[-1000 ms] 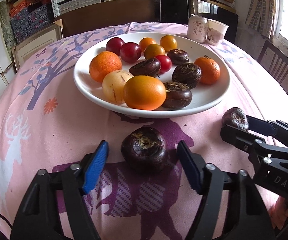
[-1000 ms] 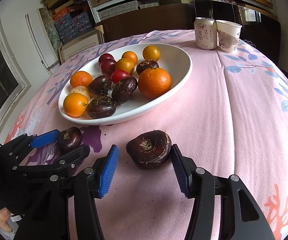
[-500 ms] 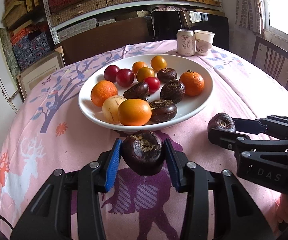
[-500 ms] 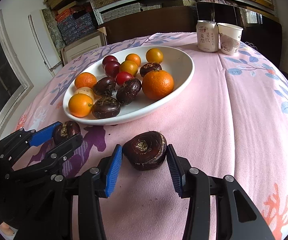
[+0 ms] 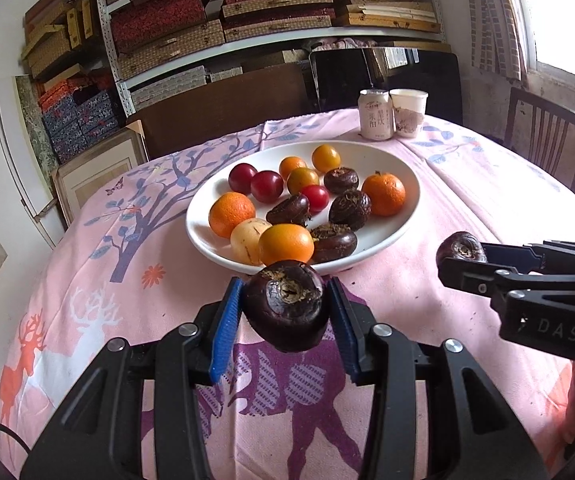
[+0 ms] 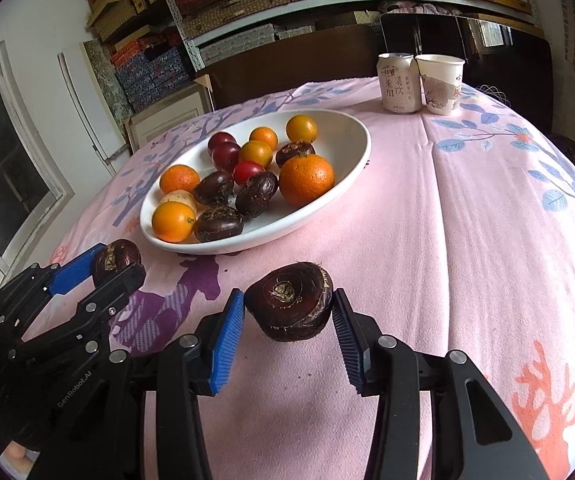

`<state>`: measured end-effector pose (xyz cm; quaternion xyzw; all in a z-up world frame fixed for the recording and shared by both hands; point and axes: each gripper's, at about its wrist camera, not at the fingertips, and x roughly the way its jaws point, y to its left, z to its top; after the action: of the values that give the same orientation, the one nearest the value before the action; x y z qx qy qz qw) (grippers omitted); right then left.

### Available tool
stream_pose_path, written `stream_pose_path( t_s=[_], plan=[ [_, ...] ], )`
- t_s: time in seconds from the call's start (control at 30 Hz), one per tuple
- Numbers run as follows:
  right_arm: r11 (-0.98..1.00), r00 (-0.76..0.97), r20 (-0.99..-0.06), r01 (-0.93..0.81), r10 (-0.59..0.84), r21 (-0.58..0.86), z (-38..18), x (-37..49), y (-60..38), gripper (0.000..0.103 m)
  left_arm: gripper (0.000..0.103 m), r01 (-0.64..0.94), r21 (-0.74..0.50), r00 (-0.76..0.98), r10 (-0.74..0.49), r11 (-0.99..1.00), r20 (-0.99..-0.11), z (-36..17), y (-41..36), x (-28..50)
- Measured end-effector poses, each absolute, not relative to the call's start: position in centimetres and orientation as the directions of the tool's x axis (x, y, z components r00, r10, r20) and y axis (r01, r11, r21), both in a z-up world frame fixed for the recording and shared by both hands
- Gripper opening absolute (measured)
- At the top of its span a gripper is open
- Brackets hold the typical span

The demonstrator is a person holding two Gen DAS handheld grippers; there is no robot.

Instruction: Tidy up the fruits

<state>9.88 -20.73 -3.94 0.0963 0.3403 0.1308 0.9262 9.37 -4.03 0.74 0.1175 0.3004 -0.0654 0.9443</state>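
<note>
The left tongs (image 5: 285, 312) pinch a dark water chestnut (image 5: 285, 304) between their blue pads, holding it just short of the near rim of the white plate (image 5: 403, 184). The right tongs (image 6: 287, 316) pinch a second dark chestnut (image 6: 291, 300) the same way, off to the right of the plate's near edge above bare pink cloth. Seen from the left wrist, the right tongs (image 5: 457, 258) reach in from the right side with their chestnut (image 5: 460, 248) at the tips; seen from the right wrist, the left tongs (image 6: 115, 262) come in from the left with theirs (image 6: 116, 256). The 2 tongs are apart, with a stretch of tablecloth (image 6: 467, 220) between them. The plate sits toward the middle of the round bench and carries 4 more dark chestnuts, 3 red fruits, several orange ones and 1 pale yellow one, mostly crowded toward its left and near side; the far right part of the plate's floor is bare white. Behind the plate, near the far edge of the bench, a drink can (image 6: 399, 82) and a paper cup (image 6: 441, 84) stand touching. To the right of the plate the cloth lies open as far as the bench's curved edge. A wooden chair (image 5: 543, 136) stands beyond the right edge, and shelves (image 5: 271, 20) of boxes fill the wall behind.
</note>
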Motion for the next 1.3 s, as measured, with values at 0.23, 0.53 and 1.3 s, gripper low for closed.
stream_pose_path(
  t_s=[0.23, 0.53, 1.3],
  plan=[
    [0.943, 0.788, -0.532, -0.185, 0.311, 0.278, 0.0, 13.6, -20.0, 0.046, 0.042, 0.153, 0.039, 0.774, -0.095, 0.988, -0.626, 3.1, -1.8, 15.5],
    [0.941, 0.802, -0.510, -0.185, 0.311, 0.284, -0.6, 18.1, -19.4, 0.074, 0.095, 0.094, 0.053, 0.786, -0.042, 0.994, -0.617, 1.8, -1.6, 19.7],
    [0.983, 0.842, -0.508, -0.134, 0.180, 0.126, -0.9, 11.4, -18.4, 0.099, 0.098, 0.123, 0.138, 0.795, -0.015, 0.983, -0.606, 2.3, -2.8, 11.1]
  ],
)
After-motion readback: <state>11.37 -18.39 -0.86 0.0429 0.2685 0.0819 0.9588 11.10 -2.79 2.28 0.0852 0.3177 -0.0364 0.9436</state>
